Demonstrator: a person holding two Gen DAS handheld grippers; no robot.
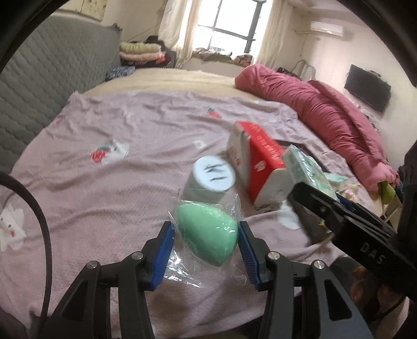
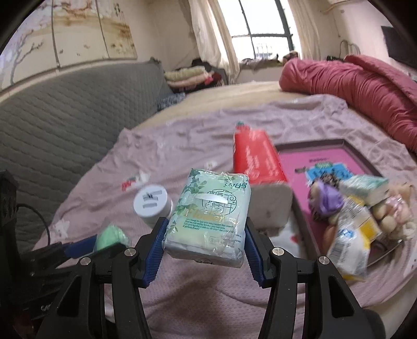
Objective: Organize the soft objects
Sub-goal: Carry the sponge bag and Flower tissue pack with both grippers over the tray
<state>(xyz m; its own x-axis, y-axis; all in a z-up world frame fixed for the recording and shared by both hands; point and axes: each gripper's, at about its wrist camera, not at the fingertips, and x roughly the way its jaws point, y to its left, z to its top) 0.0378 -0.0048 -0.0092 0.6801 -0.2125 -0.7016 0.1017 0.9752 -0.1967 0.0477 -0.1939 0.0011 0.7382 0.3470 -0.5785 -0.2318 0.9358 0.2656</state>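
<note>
Clenching left tongs (image 1: 206, 236) on wrapped green sponge (image 1: 208, 232) at lower centre; gripping green tissue pack (image 2: 208, 216) mid-frame in right tongs (image 2: 204, 241), above the bed (image 2: 182, 286).

Soft daylight enters from a blown-out white window (image 1: 229, 23) at the far wall, leaving the room evenly lit with faint shadows. Fisheye lenses bend the edges into dark curved corners. Motion blur smears the bedspread (image 1: 104, 161) and red tissue pack (image 2: 256, 159); the clear wrapper (image 1: 182, 271) shows small glints.
</note>
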